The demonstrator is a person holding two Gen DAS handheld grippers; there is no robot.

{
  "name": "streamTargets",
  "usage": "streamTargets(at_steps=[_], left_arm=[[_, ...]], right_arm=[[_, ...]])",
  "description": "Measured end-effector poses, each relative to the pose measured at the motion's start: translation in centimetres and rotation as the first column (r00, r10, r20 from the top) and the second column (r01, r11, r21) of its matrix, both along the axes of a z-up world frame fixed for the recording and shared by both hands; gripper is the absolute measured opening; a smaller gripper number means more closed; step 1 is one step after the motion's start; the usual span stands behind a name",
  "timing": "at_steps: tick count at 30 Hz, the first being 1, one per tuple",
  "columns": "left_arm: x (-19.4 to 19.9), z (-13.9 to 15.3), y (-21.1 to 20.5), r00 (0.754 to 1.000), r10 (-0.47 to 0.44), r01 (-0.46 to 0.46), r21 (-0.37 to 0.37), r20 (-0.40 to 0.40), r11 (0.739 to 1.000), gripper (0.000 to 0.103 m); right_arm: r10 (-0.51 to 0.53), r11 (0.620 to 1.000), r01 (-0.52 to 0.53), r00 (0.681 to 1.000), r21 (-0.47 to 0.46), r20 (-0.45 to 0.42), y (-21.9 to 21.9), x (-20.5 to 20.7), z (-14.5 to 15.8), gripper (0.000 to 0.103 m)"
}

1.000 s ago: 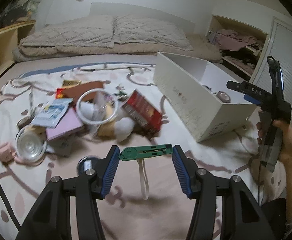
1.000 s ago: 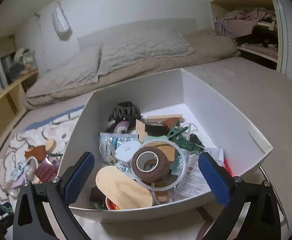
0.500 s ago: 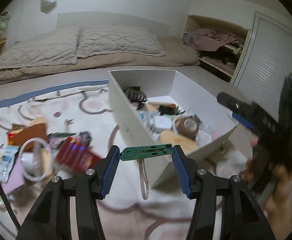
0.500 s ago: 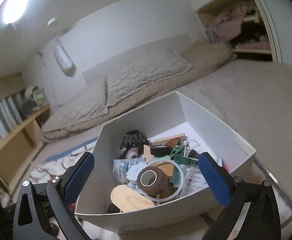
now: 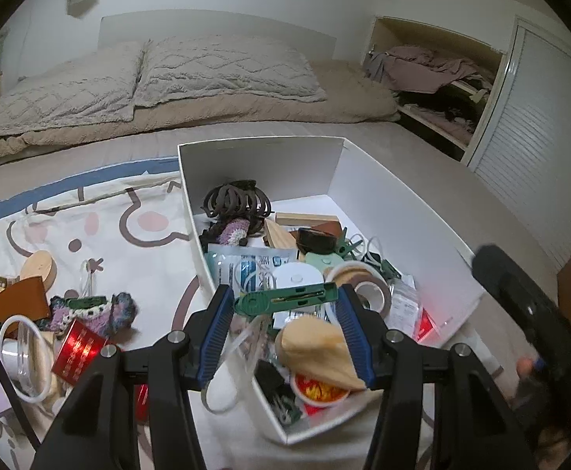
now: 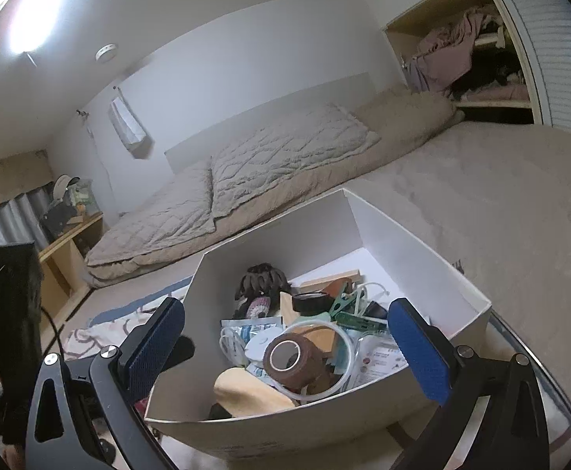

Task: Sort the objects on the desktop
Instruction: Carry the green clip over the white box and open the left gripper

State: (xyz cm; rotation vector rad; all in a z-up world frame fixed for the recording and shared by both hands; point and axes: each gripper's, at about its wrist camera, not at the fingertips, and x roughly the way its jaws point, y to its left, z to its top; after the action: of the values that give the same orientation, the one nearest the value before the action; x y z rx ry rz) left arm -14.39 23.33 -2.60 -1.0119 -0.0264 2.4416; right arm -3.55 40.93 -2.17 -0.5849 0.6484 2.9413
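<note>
Now that view swung from loose pile (image 5: 70, 325) to over white box (image 5: 402, 211), left claw (image 5: 285, 305) clamped on green clip (image 5: 285, 298) above contents, drop next; right claw (image 6: 285, 346) open, empty.

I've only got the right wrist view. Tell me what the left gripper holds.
Observer: The left gripper is shut on a green clip with a white cord loop.
Operator: Give me its place against the box.
Observer: Seen from its own camera, it lines up over the white box's near end.
Operator: Name what lies outside the box.
Observer: On the patterned blanket: a red packet, a knitted piece, a wooden oval.
</note>
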Motion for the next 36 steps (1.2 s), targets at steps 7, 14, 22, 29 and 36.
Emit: streamTargets(at_steps=[7, 14, 22, 29, 36], left_arm=[[-1.2, 0.7, 1.2, 1.000, -0.005, 0.005, 0.007, -0.014, 1.000, 0.054], [-2.5, 0.5, 1.5, 1.000, 0.015, -0.014, -0.021, 0.011, 1.000, 0.054], [-3.1, -0.7, 1.6, 0.999, 0.045, -0.043, -0.087, 0.020, 0.995, 0.054], [-3.1, -0.6, 1.8, 0.998, 0.069, -0.069, -0.100, -0.003, 0.993, 0.058], [-2.3, 0.1, 1.6, 0.997, 0.078, -0.080, -0.103, -0.029, 0.991, 0.070]], right_arm=[[-0.018, 1.000, 0.018, 1.000, -0.021, -0.016, 0.9, 0.3, 0.1, 0.103], [-0.024, 0.999, 0.024, 1.000, -0.044, -0.011, 1.5, 0.3, 0.0, 0.103], [-0.017, 0.999, 0.017, 1.000, -0.042, 0.000, 1.4, 0.2, -0.2, 0.103], [-0.009, 0.999, 0.010, 1.000, -0.033, 0.011, 1.2, 0.1, -0.3, 0.103], [-0.007, 1.000, 0.008, 1.000, -0.029, 0.010, 1.1, 0.2, -0.1, 0.103]])
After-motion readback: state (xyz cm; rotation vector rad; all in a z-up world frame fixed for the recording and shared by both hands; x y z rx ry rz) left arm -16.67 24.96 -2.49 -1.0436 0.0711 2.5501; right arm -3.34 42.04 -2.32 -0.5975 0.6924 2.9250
